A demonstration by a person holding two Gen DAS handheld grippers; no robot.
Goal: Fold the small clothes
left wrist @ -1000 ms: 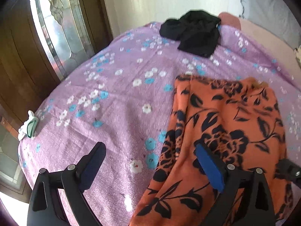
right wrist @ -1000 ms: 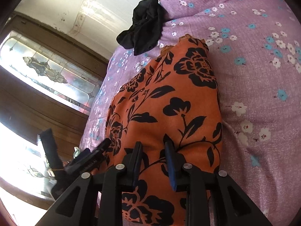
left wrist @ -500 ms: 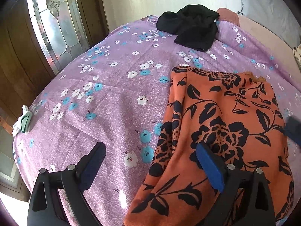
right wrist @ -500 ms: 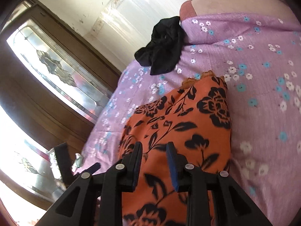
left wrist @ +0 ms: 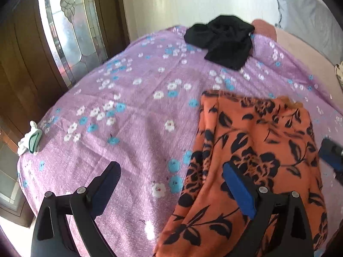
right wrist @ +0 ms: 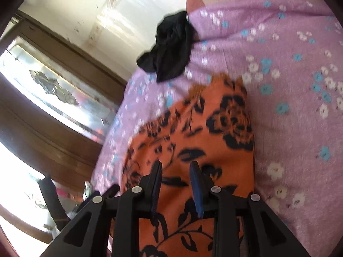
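Currently both grippers, left gripper (left wrist: 171, 182) spread wide, right gripper (right wrist: 175, 171) slightly apart, hover empty over a thin, limp orange floral garment (left wrist: 257, 145), probably best pinched at corners.

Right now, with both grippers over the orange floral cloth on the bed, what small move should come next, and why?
Probably lower the left gripper and close it on the near left edge of the orange cloth. Its jaws stand wide open, one finger over the cloth, one over the purple bedspread. The right gripper, jaws slightly apart, holds nothing either.

Right tongs (right wrist: 175, 168) hover parted above orange cloth (right wrist: 193, 132)
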